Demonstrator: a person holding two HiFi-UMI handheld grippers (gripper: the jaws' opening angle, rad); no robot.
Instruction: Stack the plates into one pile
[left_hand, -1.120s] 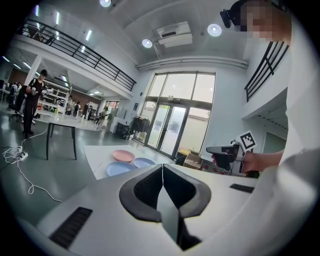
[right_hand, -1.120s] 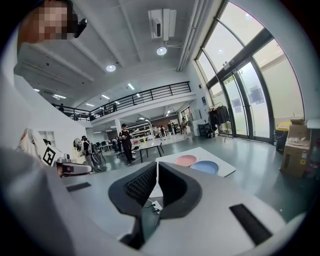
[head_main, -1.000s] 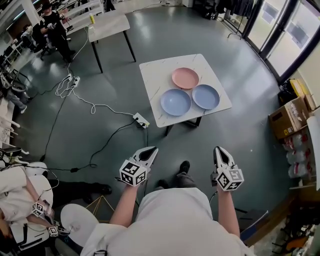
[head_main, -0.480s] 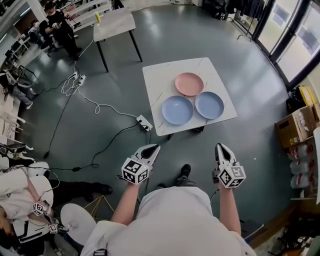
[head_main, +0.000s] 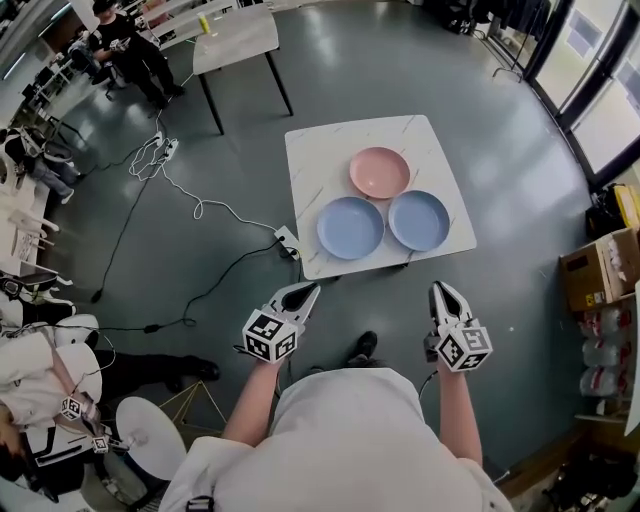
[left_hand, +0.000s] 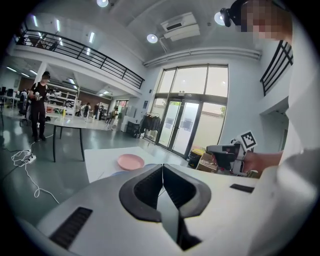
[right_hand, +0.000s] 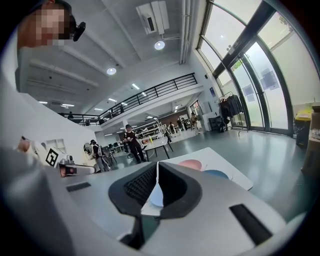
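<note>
Three plates lie side by side on a white table (head_main: 320, 160): a pink plate (head_main: 379, 172) at the back, a blue plate (head_main: 351, 227) front left and a second blue plate (head_main: 419, 220) front right. Both grippers hang in the air over the floor, short of the table's near edge. My left gripper (head_main: 305, 292) is shut and empty; its view shows the pink plate (left_hand: 130, 161) ahead. My right gripper (head_main: 441, 290) is also shut and empty; beyond its jaws lie the pink plate (right_hand: 190, 164) and a blue plate (right_hand: 216, 174).
A power strip (head_main: 284, 241) with trailing cables lies on the floor left of the table. A second table (head_main: 235, 40) stands far back left, with people near it. Cardboard boxes (head_main: 600, 275) sit at the right, by the glass doors.
The table and plates have come closer in the head view as the person walks toward them. Both grippers are carried forward and stay shut.
</note>
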